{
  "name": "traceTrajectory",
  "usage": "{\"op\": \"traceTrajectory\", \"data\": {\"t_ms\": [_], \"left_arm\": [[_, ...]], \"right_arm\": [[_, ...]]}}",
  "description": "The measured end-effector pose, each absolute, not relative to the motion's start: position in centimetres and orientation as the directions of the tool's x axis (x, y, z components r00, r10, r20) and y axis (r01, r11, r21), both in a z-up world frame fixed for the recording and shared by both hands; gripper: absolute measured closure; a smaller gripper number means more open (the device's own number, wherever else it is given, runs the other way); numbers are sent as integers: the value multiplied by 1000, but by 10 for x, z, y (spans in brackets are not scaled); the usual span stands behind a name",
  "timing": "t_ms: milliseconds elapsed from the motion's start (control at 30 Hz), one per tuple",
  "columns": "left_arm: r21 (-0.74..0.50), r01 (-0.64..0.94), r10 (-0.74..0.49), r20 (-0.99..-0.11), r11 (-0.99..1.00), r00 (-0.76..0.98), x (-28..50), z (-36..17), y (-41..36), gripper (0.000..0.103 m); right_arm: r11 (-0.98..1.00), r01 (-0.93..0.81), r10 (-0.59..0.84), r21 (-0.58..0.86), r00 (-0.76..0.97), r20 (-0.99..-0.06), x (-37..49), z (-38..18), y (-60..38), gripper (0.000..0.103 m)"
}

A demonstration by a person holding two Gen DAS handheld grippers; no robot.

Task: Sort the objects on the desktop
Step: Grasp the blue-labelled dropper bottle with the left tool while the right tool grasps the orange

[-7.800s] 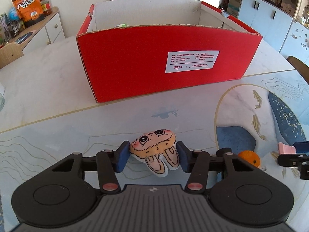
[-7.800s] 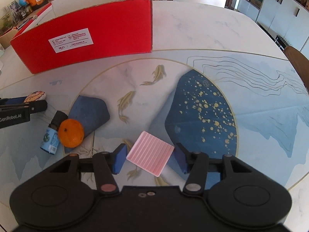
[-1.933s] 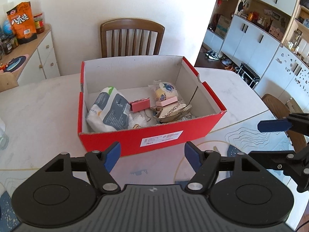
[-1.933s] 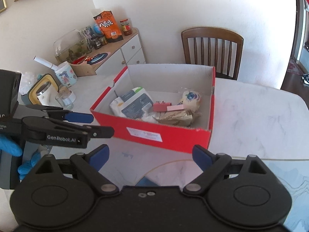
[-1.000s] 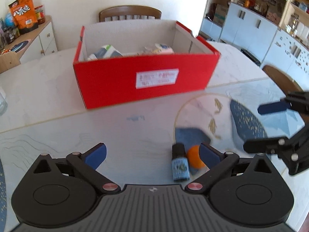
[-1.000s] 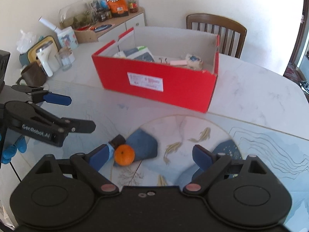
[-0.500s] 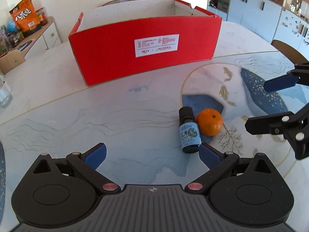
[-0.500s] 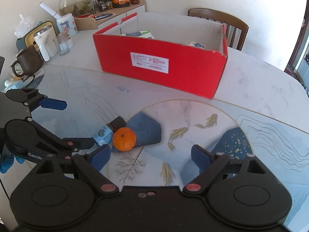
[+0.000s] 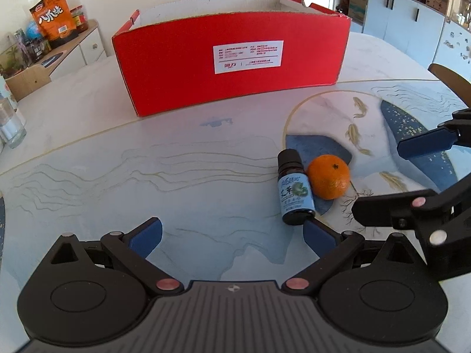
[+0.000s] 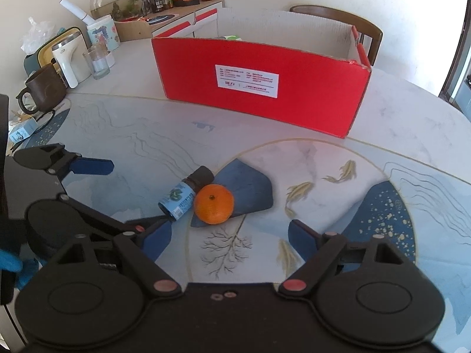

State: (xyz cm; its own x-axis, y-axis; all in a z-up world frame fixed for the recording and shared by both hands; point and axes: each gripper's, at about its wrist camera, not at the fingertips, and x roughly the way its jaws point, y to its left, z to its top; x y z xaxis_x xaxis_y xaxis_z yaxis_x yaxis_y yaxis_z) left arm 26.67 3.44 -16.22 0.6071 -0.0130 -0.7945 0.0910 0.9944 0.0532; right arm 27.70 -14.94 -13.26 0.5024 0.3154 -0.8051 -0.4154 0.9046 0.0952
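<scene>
A small dark bottle with a blue label [image 9: 294, 189] lies on the table, touching an orange mandarin [image 9: 328, 176]. Both also show in the right wrist view, the bottle [image 10: 184, 194] left of the mandarin [image 10: 214, 204]. My left gripper [image 9: 232, 234] is open and empty, low over the table, its right finger just below the bottle's base. My right gripper [image 10: 229, 238] is open and empty, just short of the mandarin. The red cardboard box [image 9: 232, 67] stands behind them; its contents are hidden by the front wall.
A glass [image 9: 10, 120] stands at the table's left edge. In the right wrist view a brown mug [image 10: 44, 86], a white dispenser [image 10: 66, 58] and a glass [image 10: 97, 60] stand at far left. A wooden chair [image 10: 341, 19] is behind the box. A sideboard [image 9: 64, 50] holds snacks.
Both grippers have come down from above the box to the table and moved closer to the bottle and mandarin. Both stay open and empty.
</scene>
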Motion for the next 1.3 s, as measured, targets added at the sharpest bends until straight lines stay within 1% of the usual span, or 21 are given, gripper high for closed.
{"op": "traceTrajectory", "data": {"t_ms": [200, 267, 433, 567, 667, 800, 867, 967, 1033, 1100, 1200, 1233, 1300], "left_arm": [[55, 129, -37, -782, 990, 622, 266, -163, 30, 1], [54, 147, -50, -780, 988, 623, 265, -163, 25, 1], [64, 182, -66, -775, 981, 629, 264, -163, 11, 1], [61, 184, -69, -776, 981, 627, 268, -164, 6, 2], [64, 179, -65, -773, 982, 632, 271, -164, 5, 2], [58, 185, -73, -772, 981, 631, 276, -164, 5, 10], [51, 186, -80, -771, 981, 631, 278, -164, 5, 14], [38, 196, -96, -772, 980, 629, 280, -163, 6, 22], [28, 206, -109, -772, 978, 627, 281, -162, 6, 29], [17, 209, -119, -773, 978, 623, 281, -161, 6, 32], [12, 205, -121, -772, 979, 624, 282, -160, 7, 38], [11, 203, -121, -772, 979, 624, 282, -160, 8, 44], [14, 191, -111, -771, 982, 628, 283, -159, 10, 52]], "right_arm": [[918, -378, 309, 115, 504, -806, 285, -135, -151, 19], [918, -379, 309, 117, 498, -810, 288, -136, -151, 28], [911, -394, 316, 124, 472, -823, 297, -141, -147, 30], [909, -397, 313, 122, 462, -829, 303, -143, -142, 38], [910, -396, 308, 120, 455, -835, 308, -145, -140, 40], [905, -407, 318, 126, 449, -835, 312, -146, -137, 43], [901, -414, 321, 125, 445, -836, 314, -147, -134, 47], [899, -420, 319, 124, 436, -841, 317, -149, -130, 52], [901, -413, 320, 133, 426, -846, 320, -151, -129, 55], [901, -411, 323, 140, 419, -848, 320, -152, -130, 58], [903, -406, 321, 141, 420, -849, 322, -153, -133, 59], [906, -401, 316, 137, 423, -849, 322, -154, -134, 61], [911, -387, 313, 141, 428, -848, 324, -154, -138, 67]]}}
